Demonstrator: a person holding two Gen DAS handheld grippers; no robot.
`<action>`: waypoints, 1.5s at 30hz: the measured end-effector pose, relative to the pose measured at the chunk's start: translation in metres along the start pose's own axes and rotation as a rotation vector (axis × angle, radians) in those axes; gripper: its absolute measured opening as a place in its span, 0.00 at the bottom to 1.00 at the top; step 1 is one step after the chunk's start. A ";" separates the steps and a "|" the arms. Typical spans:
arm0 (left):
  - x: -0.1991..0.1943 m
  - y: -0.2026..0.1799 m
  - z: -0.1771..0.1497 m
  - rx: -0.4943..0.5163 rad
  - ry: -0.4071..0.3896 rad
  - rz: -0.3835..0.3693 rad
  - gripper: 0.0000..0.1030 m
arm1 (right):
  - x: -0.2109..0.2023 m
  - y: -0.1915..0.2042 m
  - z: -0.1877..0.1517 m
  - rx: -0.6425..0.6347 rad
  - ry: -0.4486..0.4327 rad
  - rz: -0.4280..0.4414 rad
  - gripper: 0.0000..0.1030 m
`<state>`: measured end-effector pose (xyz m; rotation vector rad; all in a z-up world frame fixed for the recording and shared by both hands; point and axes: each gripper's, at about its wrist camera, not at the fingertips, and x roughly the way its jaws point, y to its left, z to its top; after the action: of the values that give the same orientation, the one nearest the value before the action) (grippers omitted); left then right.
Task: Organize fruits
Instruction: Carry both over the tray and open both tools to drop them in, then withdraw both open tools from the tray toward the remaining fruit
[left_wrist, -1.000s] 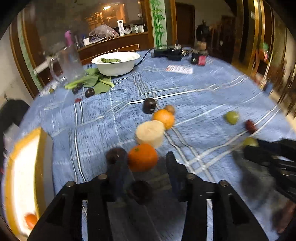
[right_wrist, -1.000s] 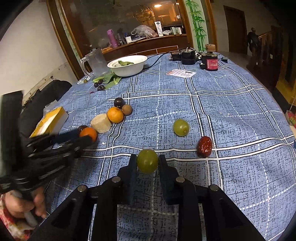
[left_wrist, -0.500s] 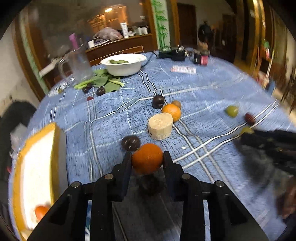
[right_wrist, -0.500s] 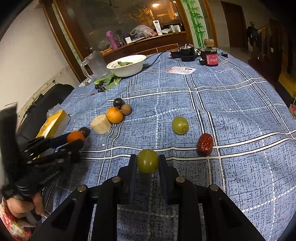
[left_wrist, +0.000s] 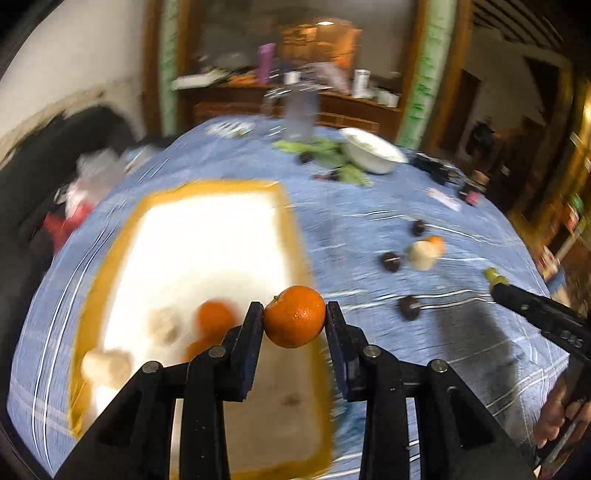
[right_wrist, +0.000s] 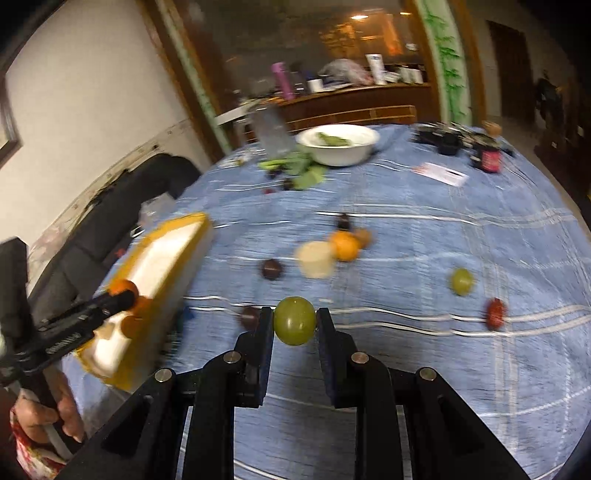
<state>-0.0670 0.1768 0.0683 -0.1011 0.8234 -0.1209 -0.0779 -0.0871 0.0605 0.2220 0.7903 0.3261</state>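
While our left claw (left_wrist: 294, 322) pinches the orange (left_wrist: 294, 316), the yellow tray (left_wrist: 207, 258) lies just beyond it, upper left.

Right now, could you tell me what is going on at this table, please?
A person is sorting fruit with tongs in each hand. The left tongs grip an orange over the yellow-rimmed tray, which already holds fruit. The right tongs grip a green fruit above the blue tablecloth, where more fruit lies loose.
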 end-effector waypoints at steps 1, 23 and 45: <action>0.001 0.012 -0.004 -0.031 0.009 0.013 0.32 | 0.003 0.010 0.001 -0.015 0.004 0.013 0.24; -0.002 0.091 -0.019 -0.230 0.029 -0.030 0.45 | 0.141 0.190 0.023 -0.348 0.168 0.061 0.26; -0.032 0.077 -0.013 -0.251 -0.031 -0.051 0.66 | 0.075 0.105 0.024 -0.106 0.068 0.024 0.63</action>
<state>-0.0933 0.2570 0.0722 -0.3594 0.8029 -0.0635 -0.0323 0.0361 0.0609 0.1219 0.8358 0.3987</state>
